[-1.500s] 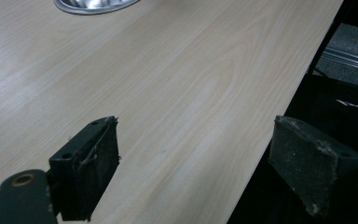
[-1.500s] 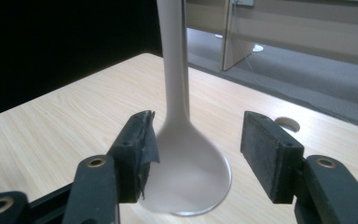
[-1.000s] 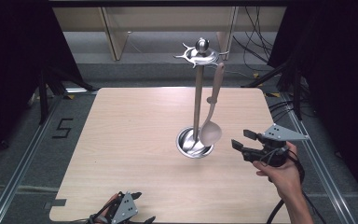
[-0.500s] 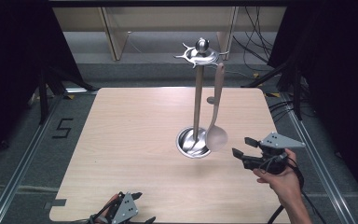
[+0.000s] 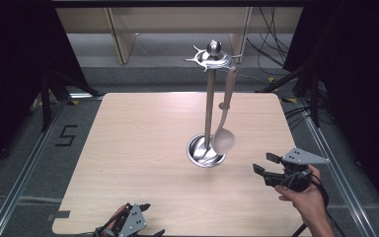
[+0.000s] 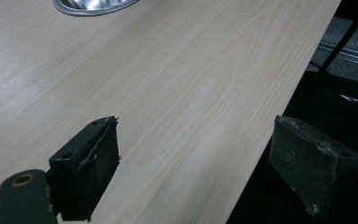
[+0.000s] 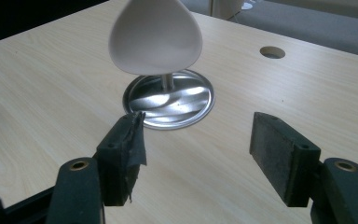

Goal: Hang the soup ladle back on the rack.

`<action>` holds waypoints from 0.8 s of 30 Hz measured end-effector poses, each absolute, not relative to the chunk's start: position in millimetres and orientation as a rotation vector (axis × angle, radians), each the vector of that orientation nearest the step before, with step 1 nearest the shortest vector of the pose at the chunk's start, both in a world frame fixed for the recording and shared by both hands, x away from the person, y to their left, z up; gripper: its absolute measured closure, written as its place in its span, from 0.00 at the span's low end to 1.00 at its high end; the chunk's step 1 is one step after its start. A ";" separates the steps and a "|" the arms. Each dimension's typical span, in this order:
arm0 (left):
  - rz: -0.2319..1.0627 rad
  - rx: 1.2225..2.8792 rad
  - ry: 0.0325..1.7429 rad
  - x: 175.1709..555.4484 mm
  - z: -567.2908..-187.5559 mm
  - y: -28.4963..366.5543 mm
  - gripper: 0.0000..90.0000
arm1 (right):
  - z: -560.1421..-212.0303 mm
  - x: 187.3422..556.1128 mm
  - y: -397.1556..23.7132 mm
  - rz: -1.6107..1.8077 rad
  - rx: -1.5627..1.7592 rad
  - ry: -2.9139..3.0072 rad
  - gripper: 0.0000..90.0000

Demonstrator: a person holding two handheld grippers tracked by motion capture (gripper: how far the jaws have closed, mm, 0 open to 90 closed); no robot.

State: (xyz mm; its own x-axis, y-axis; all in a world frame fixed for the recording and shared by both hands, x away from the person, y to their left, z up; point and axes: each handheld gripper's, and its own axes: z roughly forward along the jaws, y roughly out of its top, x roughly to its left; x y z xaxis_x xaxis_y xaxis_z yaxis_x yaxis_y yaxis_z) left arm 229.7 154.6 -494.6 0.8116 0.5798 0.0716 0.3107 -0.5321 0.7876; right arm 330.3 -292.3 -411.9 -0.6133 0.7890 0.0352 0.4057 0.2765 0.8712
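A metal utensil stand point(image 5: 208, 106) rises from a round steel base point(image 5: 206, 152) at the middle right of the wooden table point(image 5: 143, 143). A pale spoon point(image 5: 224, 140) hangs from a hook at its top, its bowl just above the base. My right gripper point(image 5: 265, 171), held by a hand, hovers low to the right of the base, open, jaws pointing at it. Seen from the right gripper point(image 7: 198, 121), the spoon bowl point(image 7: 156, 35) and base point(image 7: 170, 100) lie ahead, with nothing between the jaws. My left gripper point(image 5: 150, 218) rests at the table's front edge, open point(image 6: 193, 130) and empty.
The table's right edge point(image 6: 279, 112) runs between the left gripper's jaws, with dark floor beyond. A small round hole point(image 7: 272, 52) is in the tabletop behind the stand's base. Metal rails point(image 5: 24, 173) flank the table and cables point(image 5: 276, 44) lie at the back right.
My right gripper has sunk toward the table and drawn slightly nearer the front edge, still open. The spoon hangs on the stand as before. The left gripper has stayed put.
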 end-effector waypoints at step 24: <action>0.417 2.146 0.659 228.2 -494.3 153.1 0.17 | -428.8 316.8 -294.4 1.213 1.105 2.201 0.38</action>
